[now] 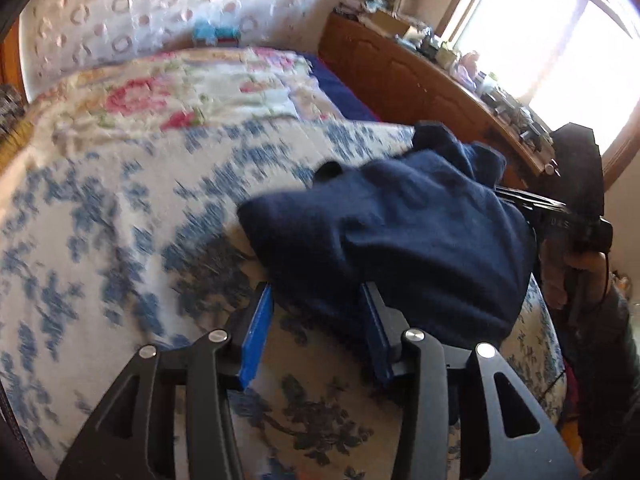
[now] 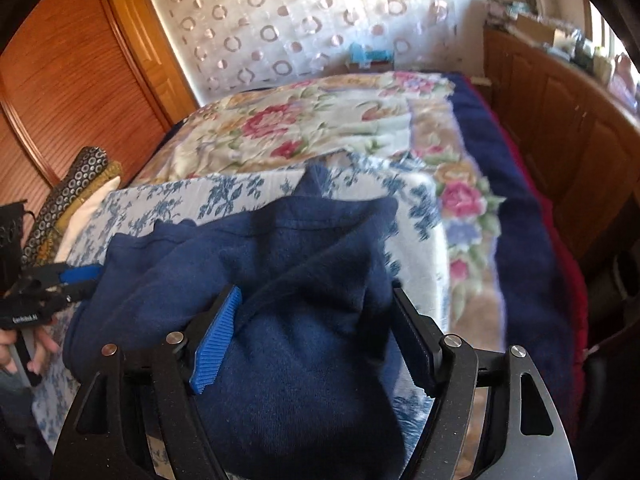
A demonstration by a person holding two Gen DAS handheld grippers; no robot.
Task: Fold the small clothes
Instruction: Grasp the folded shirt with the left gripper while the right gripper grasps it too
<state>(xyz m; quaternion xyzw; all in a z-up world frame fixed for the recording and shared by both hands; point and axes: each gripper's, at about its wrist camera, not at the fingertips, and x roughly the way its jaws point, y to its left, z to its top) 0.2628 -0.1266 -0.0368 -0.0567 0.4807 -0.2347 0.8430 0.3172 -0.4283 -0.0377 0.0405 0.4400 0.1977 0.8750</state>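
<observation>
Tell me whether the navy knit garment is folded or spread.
Neither: the navy knit garment lies bunched in loose overlapping folds on the blue-floral bedspread.

Both wrist cameras look steeply down, close over one navy garment (image 1: 400, 232).

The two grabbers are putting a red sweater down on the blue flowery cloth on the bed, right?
Not quite. The sweater is dark navy blue, not red, as both wrist views show. The rest holds: the left gripper and right gripper are at it, over the blue flowery cloth on the bed.
</observation>
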